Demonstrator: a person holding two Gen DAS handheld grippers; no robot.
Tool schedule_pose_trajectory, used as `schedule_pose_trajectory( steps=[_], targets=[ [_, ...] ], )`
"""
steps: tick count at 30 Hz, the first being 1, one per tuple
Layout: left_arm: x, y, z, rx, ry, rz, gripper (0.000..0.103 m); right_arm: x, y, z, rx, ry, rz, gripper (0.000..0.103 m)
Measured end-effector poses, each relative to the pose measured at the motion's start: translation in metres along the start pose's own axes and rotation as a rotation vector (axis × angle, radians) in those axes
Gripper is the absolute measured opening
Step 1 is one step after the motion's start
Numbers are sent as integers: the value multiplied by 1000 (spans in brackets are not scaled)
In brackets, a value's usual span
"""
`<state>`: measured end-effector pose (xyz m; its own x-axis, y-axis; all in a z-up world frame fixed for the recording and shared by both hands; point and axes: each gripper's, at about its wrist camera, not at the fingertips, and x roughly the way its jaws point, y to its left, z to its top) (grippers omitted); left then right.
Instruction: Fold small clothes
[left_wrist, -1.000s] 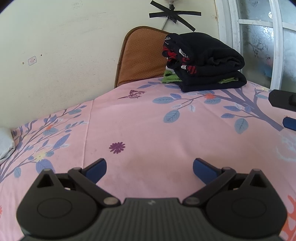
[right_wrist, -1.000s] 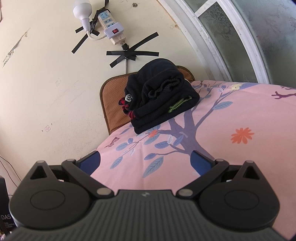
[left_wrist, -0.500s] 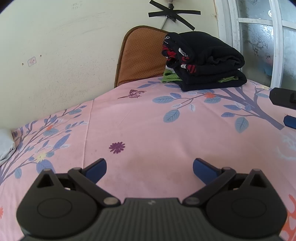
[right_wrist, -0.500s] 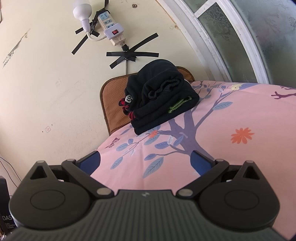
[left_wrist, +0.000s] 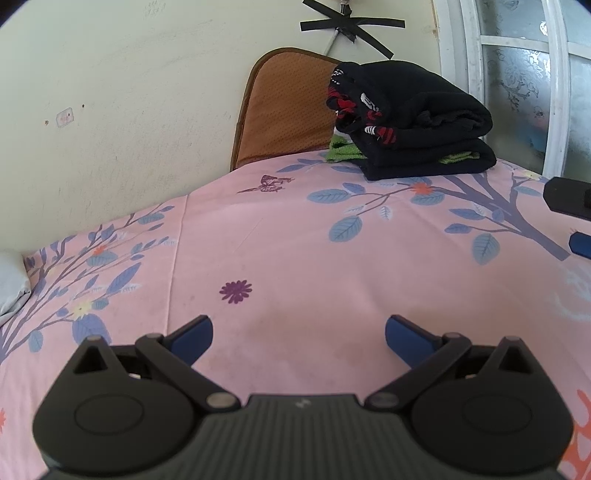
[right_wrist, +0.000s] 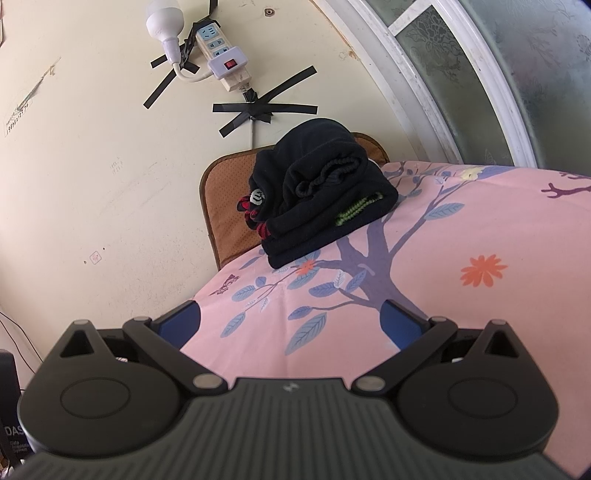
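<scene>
Both grippers, left gripper (left_wrist: 299, 330) & right gripper (right_wrist: 290, 319), have jaws apart w/ nothing in them, over the pink bedsheet (left_wrist: 295, 258). Folded dark clothes (left_wrist: 410, 118) sit stacked at the far end by the brown cushion (left_wrist: 284, 110), well apart. Soft, light, floppy probably; pinch at a hem or corner edge.

Two matching black handheld grippers
Left gripper (left_wrist: 299, 332) and right gripper (right_wrist: 290, 319): blue fingertip pads; silver pivot screws; ribbed grey bodies

Only "DAS" can be read, on a dark object (right_wrist: 9, 432) at the left edge.
</scene>
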<state>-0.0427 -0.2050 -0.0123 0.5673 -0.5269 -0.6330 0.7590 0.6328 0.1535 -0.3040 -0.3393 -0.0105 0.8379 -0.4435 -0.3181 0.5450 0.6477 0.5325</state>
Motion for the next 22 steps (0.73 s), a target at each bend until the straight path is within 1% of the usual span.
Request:
schedule_pose_trajectory(
  steps=[14, 19, 22],
  targets=[
    [1, -2, 0, 5, 5, 3, 103, 0, 1, 0, 0, 0, 1, 103],
    [-2, -1, -1, 1, -16, -11, 103, 0, 1, -1, 0, 0, 1, 103],
    [-1, -2, 0, 7, -13, -8, 103, 0, 1, -1, 0, -1, 0, 103]
  ],
)
